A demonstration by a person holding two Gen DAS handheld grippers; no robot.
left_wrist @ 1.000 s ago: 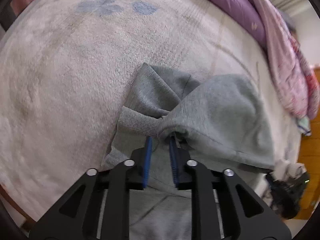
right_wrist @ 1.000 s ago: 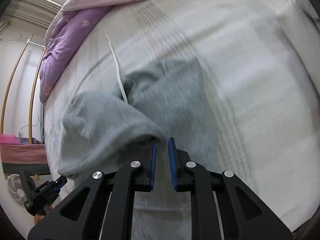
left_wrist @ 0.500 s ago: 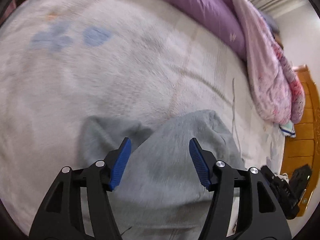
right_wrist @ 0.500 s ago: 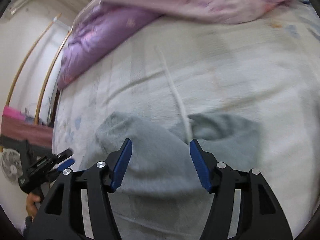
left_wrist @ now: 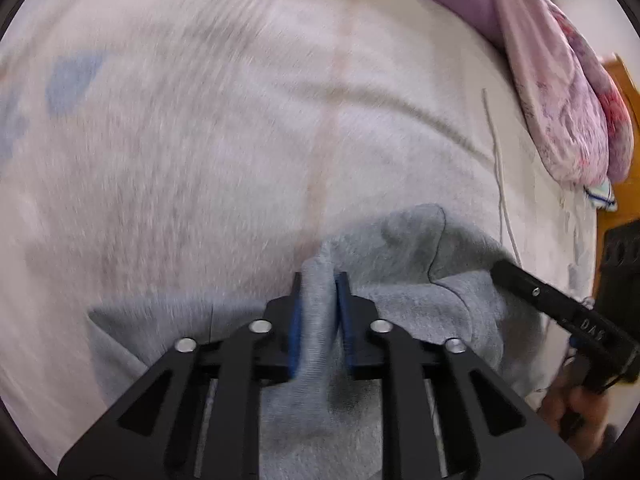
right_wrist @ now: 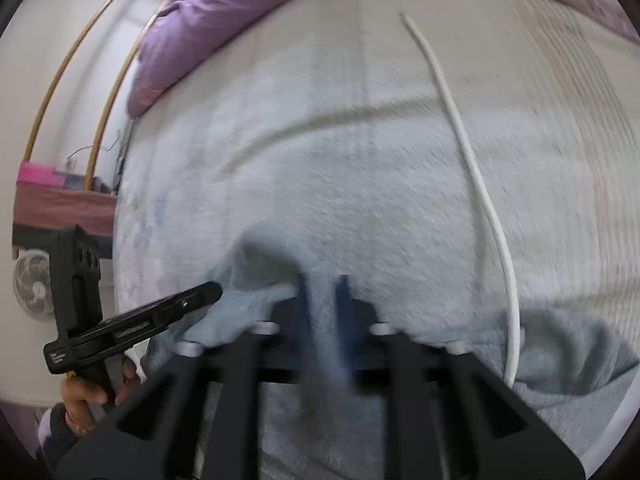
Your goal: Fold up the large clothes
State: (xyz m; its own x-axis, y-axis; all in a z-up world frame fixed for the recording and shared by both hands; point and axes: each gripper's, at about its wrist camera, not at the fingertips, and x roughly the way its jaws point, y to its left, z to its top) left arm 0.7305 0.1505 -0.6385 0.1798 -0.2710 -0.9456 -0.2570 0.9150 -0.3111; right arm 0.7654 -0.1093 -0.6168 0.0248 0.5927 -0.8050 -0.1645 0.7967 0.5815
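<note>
A grey hooded sweatshirt (left_wrist: 404,264) lies bunched on a pale fuzzy bed cover (left_wrist: 200,140). My left gripper (left_wrist: 320,280) is shut on a raised fold of its grey cloth. My right gripper (right_wrist: 322,282) is shut on another fold of the same sweatshirt (right_wrist: 260,272). The two grippers sit close together: the right one shows at the right edge of the left wrist view (left_wrist: 560,312), the left one at the left of the right wrist view (right_wrist: 136,324). A white drawstring (right_wrist: 476,176) trails up across the cover.
A purple quilt (right_wrist: 224,12) and a pink floral quilt (left_wrist: 560,92) lie along the far side of the bed. A wooden headboard (left_wrist: 624,184) is at the right. A fan (right_wrist: 34,290) and a dark-red bench (right_wrist: 60,208) stand beside the bed.
Both grippers were shut on the cloth, opened wide half a second ago, and are now shut again on new folds. Both views have swung forward across the bed.
</note>
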